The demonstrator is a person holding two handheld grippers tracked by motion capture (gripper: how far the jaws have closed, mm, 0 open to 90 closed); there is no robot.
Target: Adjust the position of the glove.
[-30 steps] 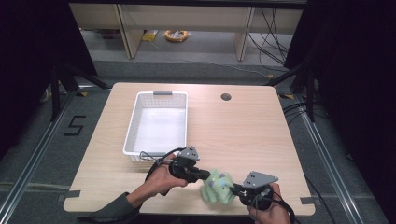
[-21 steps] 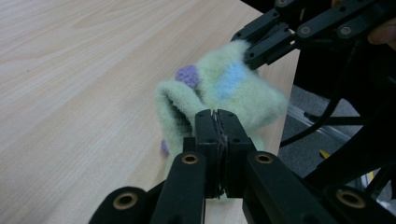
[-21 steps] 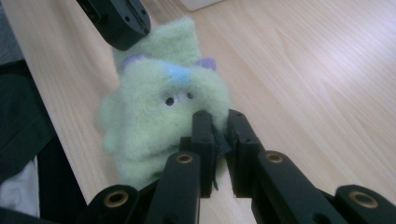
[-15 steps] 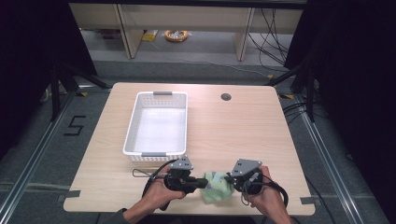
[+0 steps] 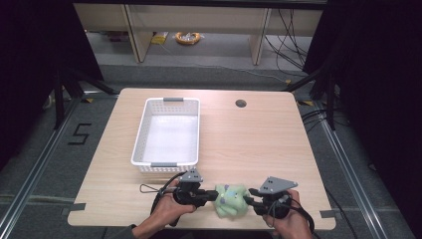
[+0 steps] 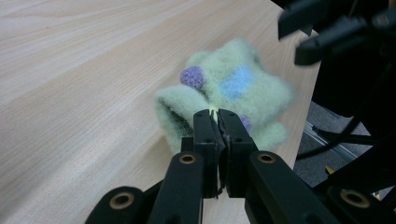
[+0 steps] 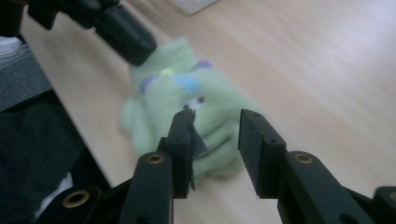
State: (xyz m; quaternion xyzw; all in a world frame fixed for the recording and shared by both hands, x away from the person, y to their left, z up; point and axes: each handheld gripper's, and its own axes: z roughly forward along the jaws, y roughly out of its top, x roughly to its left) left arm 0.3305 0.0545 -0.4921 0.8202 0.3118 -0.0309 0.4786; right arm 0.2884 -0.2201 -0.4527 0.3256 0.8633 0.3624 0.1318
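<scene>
Your left tongs (image 6: 216, 122) are pinching the near edge of the green toy (image 5: 230, 200), which lies at the front edge of the surface (image 5: 259, 139). Your right tongs (image 7: 216, 128) stand spread just beside it. Farther back sits the basket (image 5: 141, 137).

Both grippers blk w/ brass rivets, grey 3-cornered top plates, blk cables

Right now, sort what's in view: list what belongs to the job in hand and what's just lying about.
In the job:
- green fuzzy sock, at the table's near edge
- left gripper, shut on the sock's edge
- right gripper, open at the sock

Lying about:
- white basket, nothing in it
- table
- yellow coil on the floor beyond
</scene>
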